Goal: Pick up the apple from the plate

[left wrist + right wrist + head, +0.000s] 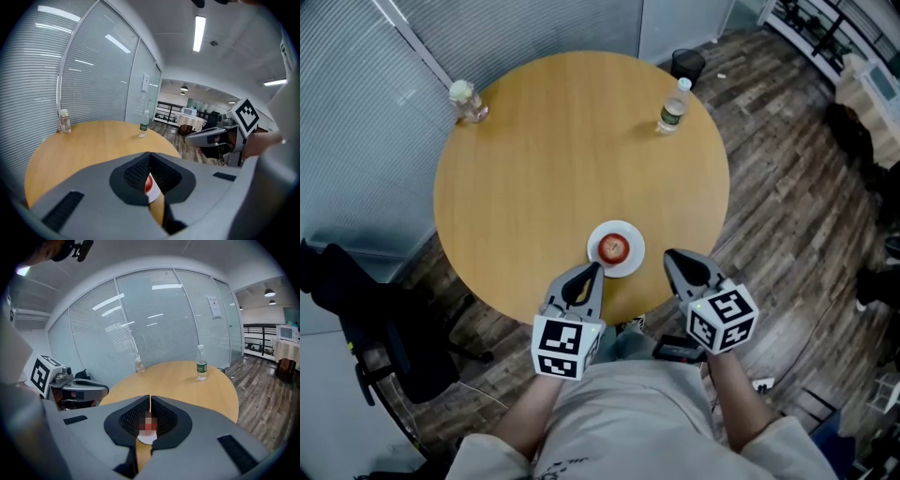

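While both tools hung at the near edge of the round table [553, 159], the apple [613, 247] sat untouched on its small white plate [634, 263], close to that edge. So this was the approach, and no pick had begun. The left gripper [598, 268] had its tips just beside the plate's near rim, and the right gripper [667, 254] stood just off the plate's right side. Both were closed tip to tip with nothing in them. My read was that whichever one took the fruit had to spread its jaws first, go in around the apple's sides, then close and lift. Shut like that, they could only nudge it.

The head view gave the layout, with the plate between the two tools and a water bottle [673, 108] and a small jar [466, 101] well apart at the far rim. It could not show the seam between the jaws. The left gripper view did: the pads met, and through the hollow behind them a sliver of red apple [148, 184] and white plate [153, 196] peeped out. The right gripper view showed the same closed seam, but there the fruit was too blurred to make out and only the plate's white edge [146, 439] was clear.
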The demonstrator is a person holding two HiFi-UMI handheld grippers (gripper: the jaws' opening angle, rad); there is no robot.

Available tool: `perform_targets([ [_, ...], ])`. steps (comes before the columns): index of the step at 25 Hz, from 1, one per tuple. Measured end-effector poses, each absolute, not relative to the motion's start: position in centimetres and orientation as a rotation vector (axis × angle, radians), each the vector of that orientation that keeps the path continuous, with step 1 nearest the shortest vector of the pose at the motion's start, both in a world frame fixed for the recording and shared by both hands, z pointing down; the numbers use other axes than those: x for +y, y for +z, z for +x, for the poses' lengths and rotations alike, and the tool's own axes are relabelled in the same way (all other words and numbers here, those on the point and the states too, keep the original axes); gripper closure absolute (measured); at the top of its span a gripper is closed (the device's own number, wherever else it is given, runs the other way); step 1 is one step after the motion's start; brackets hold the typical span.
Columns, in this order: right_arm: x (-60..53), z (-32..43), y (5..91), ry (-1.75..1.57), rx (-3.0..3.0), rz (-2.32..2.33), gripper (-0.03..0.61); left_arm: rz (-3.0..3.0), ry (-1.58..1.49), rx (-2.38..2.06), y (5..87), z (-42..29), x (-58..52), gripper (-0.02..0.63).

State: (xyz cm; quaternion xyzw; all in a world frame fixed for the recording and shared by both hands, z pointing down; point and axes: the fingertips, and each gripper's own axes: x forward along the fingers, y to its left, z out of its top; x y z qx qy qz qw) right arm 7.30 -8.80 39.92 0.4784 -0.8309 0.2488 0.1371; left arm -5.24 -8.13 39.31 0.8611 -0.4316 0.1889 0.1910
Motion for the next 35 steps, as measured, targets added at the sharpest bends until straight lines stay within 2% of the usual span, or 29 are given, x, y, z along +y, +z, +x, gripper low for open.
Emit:
perform_targets([
  [28, -9.9, 6.2, 46.6, 0.865, -2.33, 1.312, 0.546, 2.322, 0.652, -1.15, 47.3, -4.5, -10.4, 0.611],
  [35, -10.0, 5.6, 47.9, 0.899, -2.318, 1.296, 0.546, 2.306, 0.676, -1.13, 48.6, -4.8, -10.3, 0.592],
])
